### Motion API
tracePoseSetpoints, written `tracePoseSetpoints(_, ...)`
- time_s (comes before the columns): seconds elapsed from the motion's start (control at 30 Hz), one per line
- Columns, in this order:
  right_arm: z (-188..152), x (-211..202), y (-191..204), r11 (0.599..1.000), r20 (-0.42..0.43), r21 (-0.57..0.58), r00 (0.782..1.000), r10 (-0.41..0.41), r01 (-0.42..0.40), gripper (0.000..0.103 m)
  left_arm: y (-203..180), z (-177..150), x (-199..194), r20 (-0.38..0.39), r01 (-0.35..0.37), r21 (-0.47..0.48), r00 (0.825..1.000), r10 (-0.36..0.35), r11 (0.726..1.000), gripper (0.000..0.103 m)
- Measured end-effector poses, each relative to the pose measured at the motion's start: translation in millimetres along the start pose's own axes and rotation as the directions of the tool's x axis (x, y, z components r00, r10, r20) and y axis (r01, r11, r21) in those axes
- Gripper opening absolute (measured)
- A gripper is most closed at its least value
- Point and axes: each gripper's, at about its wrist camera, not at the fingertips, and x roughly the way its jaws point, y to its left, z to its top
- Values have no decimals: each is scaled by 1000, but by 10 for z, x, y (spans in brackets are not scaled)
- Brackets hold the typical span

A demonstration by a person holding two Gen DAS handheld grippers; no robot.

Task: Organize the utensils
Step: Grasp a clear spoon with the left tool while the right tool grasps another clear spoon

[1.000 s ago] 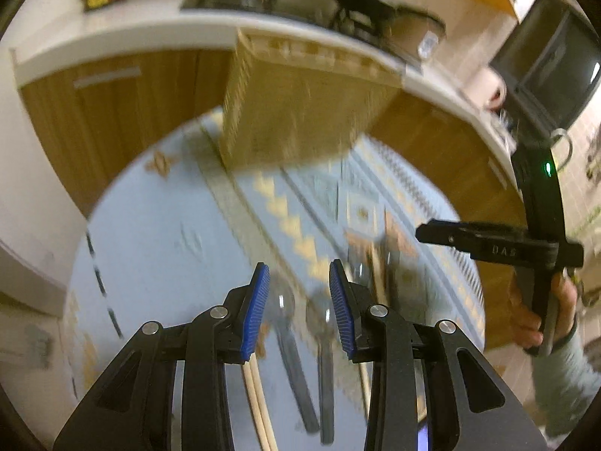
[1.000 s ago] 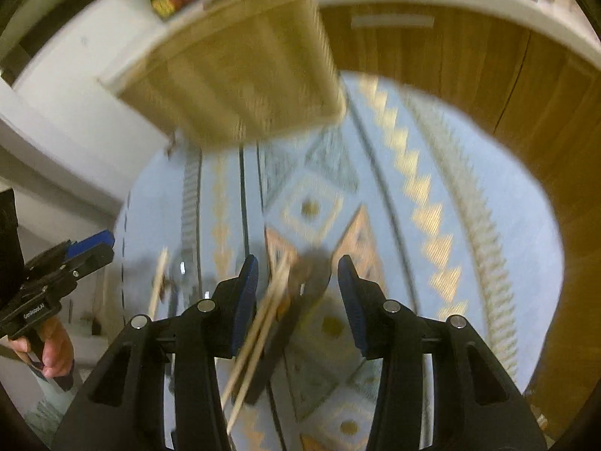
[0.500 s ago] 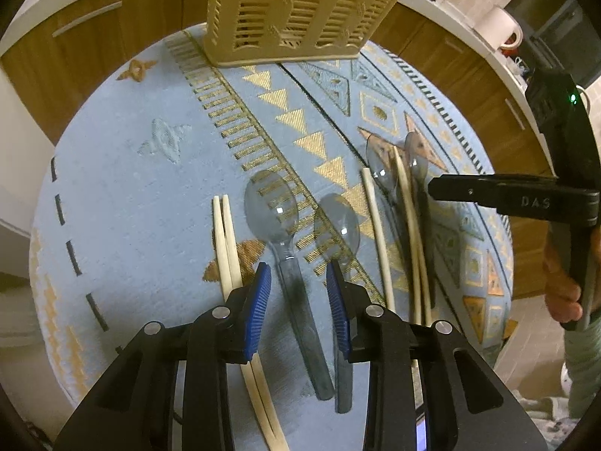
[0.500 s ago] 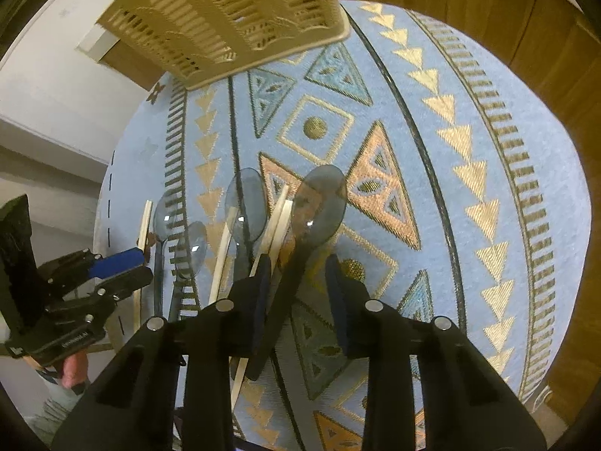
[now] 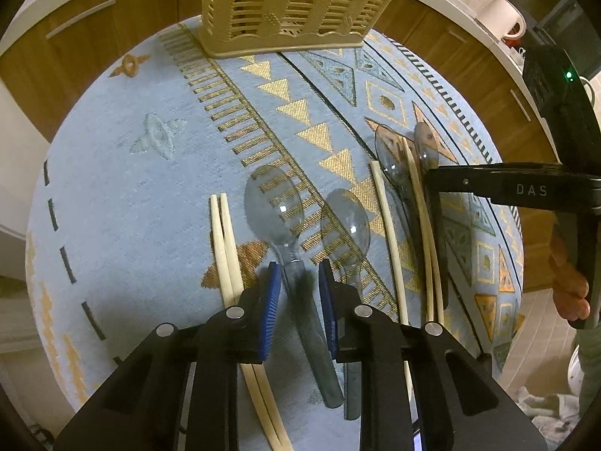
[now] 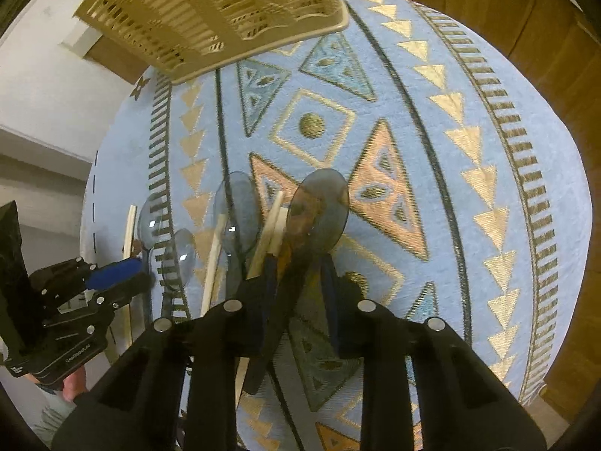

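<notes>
Several clear grey plastic spoons and pale wooden chopsticks lie on a round table with a blue patterned cloth (image 5: pixel 124 173). My left gripper (image 5: pixel 299 285) is open, low over the table, its blue pads either side of one spoon's handle (image 5: pixel 296 282); a chopstick pair (image 5: pixel 225 240) lies just left, a second spoon (image 5: pixel 347 225) just right. My right gripper (image 6: pixel 298 274) is open, its jaws astride the handle of a dark spoon (image 6: pixel 317 206), with chopsticks (image 6: pixel 272 225) at its left finger. It shows from the side in the left wrist view (image 5: pixel 435 184).
A beige slotted utensil basket (image 5: pixel 296 7) stands at the table's far edge, also in the right wrist view (image 6: pixel 225 11). Wooden cabinets (image 5: pixel 86 37) and a white counter curve behind the table. Another spoon (image 6: pixel 236 210) and a single chopstick (image 6: pixel 214 255) lie between the grippers.
Both grippers have dropped toward the table and moved forward. Each now straddles a spoon handle. The jaws stay open and the utensils have not moved.
</notes>
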Motion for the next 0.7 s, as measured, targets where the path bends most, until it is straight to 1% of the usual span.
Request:
tracePoseSetpoints(0.13,-5,30,94,998,2,-39,998,-57,57,20,-22,7,5,-6,-10,14,1000,10,1000,20)
tracePoseSetpoints(0.2,1,28,86,999,-6,-27,999,-48,47,20,-26,5,4,-9,-12,21,1000,12,1000,20)
tracePoseSetpoints(0.3,9,2,0,999,4,10,999,-54,53,20,-36,16,15,-14,-15,28,1000,15,999,20)
tracePoseSetpoints(0.43,25,1,-67,999,-18,43,1000,-24,25,20,-67,53,29,-23,-28,44,999,29,999,20)
tracePoseSetpoints(0.5,43,-2,-60,999,-30,43,999,-22,24,20,-99,78,36,-32,-27,55,999,29,998,22)
tracePoseSetpoints(0.6,52,-1,-35,999,-43,47,999,-22,25,20,-127,110,57,-31,-34,75,999,37,997,22)
tracePoseSetpoints(0.7,71,4,6,998,-50,41,998,-41,43,20,-139,130,61,-33,-41,84,998,44,996,22)
